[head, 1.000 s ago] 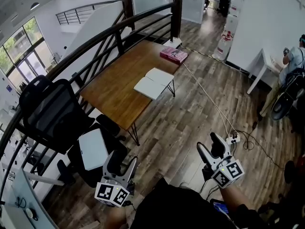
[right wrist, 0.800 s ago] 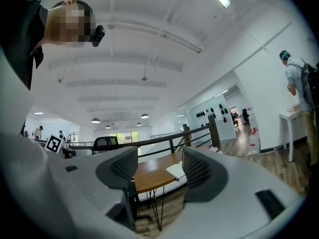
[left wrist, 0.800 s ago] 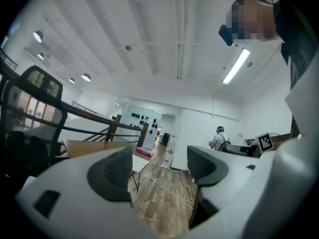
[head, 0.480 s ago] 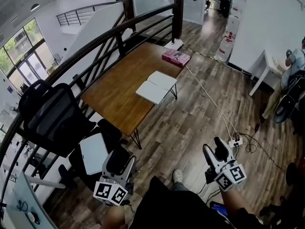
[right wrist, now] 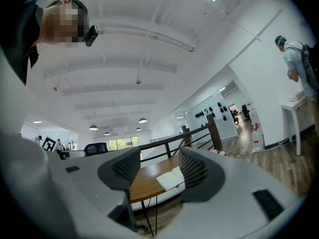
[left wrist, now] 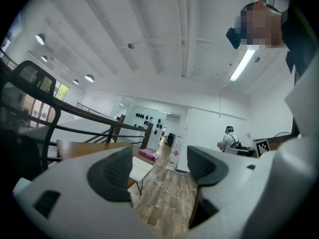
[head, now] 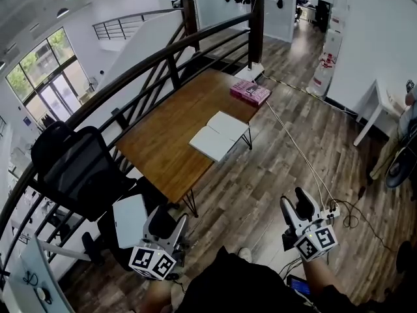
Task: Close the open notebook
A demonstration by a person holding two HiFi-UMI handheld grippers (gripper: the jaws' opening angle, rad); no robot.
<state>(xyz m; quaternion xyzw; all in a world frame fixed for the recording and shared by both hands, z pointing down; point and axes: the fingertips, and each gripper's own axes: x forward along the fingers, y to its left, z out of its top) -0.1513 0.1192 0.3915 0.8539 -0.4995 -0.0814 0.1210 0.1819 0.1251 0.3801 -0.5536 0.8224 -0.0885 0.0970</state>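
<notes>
The open notebook (head: pixel 219 135), white pages up, lies near the right edge of a wooden table (head: pixel 163 135) some way ahead of me. It also shows far off in the left gripper view, the notebook (left wrist: pixel 140 169), and in the right gripper view, the notebook (right wrist: pixel 170 179). My left gripper (head: pixel 168 222) is held low at the bottom left, open and empty (left wrist: pixel 159 168). At the bottom right, my right gripper (head: pixel 295 205) is open too; its jaws have just been closing a little with nothing between them (right wrist: pixel 159 171). Both are well short of the table.
A pink box (head: pixel 250 92) sits at the table's far end. A black office chair (head: pixel 78 168) with a white board (head: pixel 130 219) stands left, beside a dark railing (head: pixel 163 51). A cable (head: pixel 300 155) and power strip (head: pixel 329 210) lie on the wood floor. A person stands at a white desk (head: pixel 378 103).
I have walked forward, so the table and notebook sit slightly lower and nearer in the head view. Both grippers travelled along with me. The right jaws stand a little narrower.
</notes>
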